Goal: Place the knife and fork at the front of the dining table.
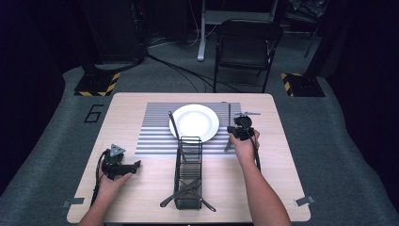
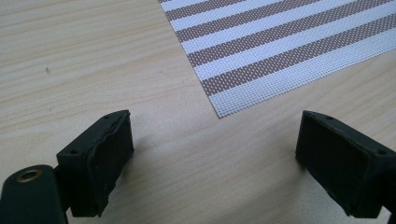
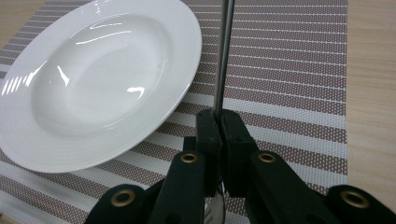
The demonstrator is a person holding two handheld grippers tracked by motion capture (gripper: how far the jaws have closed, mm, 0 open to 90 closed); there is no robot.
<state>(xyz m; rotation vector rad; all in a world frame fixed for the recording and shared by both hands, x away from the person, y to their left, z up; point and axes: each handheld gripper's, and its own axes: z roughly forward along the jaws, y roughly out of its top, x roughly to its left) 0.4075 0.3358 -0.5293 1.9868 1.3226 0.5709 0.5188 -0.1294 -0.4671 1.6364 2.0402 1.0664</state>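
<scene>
A white deep plate (image 1: pixel 194 122) (image 3: pixel 93 79) sits on a striped placemat (image 1: pixel 155 127) (image 3: pixel 289 70). Just right of the plate, my right gripper (image 1: pixel 232 130) (image 3: pixel 219 116) is shut on a slim metal utensil (image 1: pixel 229 113) (image 3: pixel 223 56). Its handle points away over the mat and its shiny head hangs below the jaws; I cannot tell whether it is a fork or a spoon. My left gripper (image 1: pixel 137 165) (image 2: pixel 215 154) rests low over the bare wood at the front left. It is open, with nothing between its jaws, near the placemat's corner (image 2: pixel 280 42).
A black wire cutlery caddy (image 1: pixel 188 169) stands in front of the plate with several utensils sticking out of its near end. A dark utensil (image 1: pixel 173 125) leans from the caddy past the plate's left rim. A folding chair (image 1: pixel 247 47) stands beyond the table.
</scene>
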